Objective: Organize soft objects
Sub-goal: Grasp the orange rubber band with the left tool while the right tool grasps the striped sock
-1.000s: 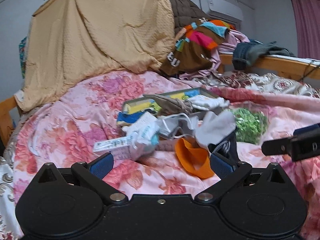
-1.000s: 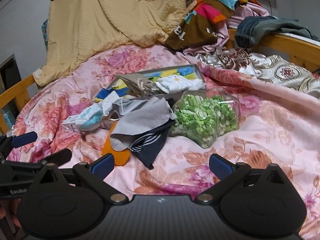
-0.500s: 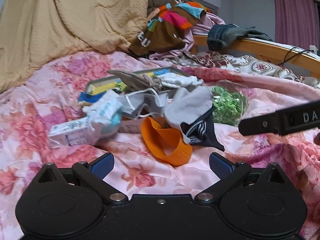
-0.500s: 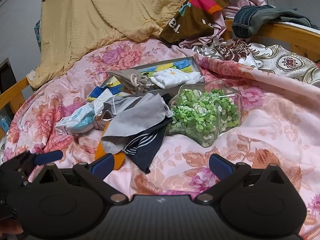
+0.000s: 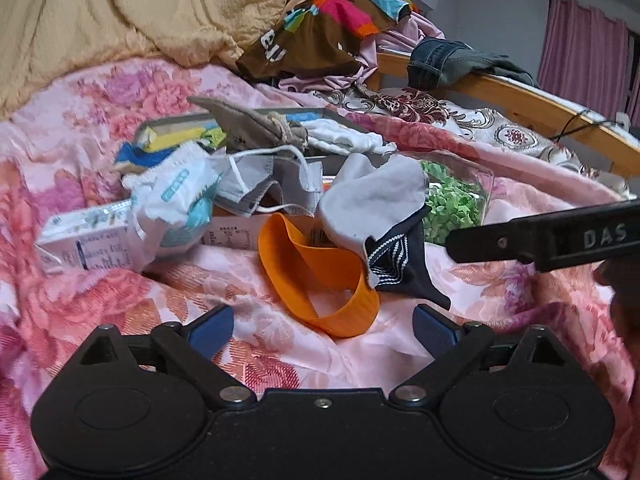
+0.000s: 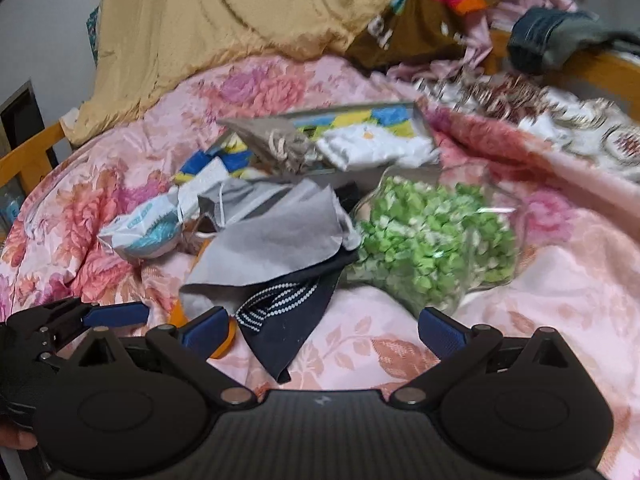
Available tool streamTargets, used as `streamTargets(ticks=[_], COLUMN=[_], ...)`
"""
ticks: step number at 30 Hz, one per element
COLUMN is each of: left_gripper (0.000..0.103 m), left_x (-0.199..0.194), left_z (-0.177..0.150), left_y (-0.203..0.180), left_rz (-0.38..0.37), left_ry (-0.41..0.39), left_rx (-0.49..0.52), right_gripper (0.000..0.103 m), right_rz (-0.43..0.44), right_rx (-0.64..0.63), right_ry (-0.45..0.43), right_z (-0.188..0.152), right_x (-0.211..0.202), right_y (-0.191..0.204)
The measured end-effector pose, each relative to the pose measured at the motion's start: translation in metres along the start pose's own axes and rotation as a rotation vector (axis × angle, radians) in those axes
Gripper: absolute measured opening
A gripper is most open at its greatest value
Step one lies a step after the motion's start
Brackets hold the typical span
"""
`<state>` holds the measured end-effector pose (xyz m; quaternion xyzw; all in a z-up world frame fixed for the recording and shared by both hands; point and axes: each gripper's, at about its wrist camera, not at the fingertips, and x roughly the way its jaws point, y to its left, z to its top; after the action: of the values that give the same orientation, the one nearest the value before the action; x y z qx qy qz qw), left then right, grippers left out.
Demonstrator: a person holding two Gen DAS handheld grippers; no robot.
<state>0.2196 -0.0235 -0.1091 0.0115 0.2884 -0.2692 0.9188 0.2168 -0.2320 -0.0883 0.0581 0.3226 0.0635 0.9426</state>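
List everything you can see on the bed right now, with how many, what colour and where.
Orange band: one, orange, nearest, middle.
Grey cloth: one, grey, draped over dark striped garment.
Clear bag of green pieces: one, right of cloth.
Face mask: one, grey-white, behind band.
Tissue packs: at least two, white-blue, left.
Shallow tray: one, grey, holding beige pouch, white cloth.
Floral bedspread: pink.
Tan blanket: behind.
Left tool: open, empty.
Right tool: open, empty.
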Motion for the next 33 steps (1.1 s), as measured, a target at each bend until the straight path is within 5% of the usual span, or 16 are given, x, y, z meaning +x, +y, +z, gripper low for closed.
streamTargets(ticks=[7,14,19,24,33], left_gripper=[0.084,0.084,0.082,0.072,0.052], left_x=[0.005,0.009,0.018,0.024,0.032], left_z=[0.003,0.013,0.020,0.016,0.009], left_y=[0.006,0.009,0.024,0.026,0.030], left_rz=[-0.042,-0.057,-0.086,-0.138,-0.168], left_ry=[-0.030,-0.069,-0.028,0.015,0.037], left_rx=[-0.014,-0.006,-0.076,-0.081,-0.133], right_gripper=[0.101,0.089,0.081,0.064,0.051], right_rz=[0.056,0.077,0.065,0.083,0.099], right_rx=[0.044,0.045,0.067,0.049,0.010], right_ry=[0.053,0.055,0.052,0.057,0.053], right_z=[0.006,0.008,0.007,0.006,0.000], right_x=[0.023,0.030,0.031,0.034,0.038], right_y=[-0.010,-0.009,-0.011,-0.007,0.004])
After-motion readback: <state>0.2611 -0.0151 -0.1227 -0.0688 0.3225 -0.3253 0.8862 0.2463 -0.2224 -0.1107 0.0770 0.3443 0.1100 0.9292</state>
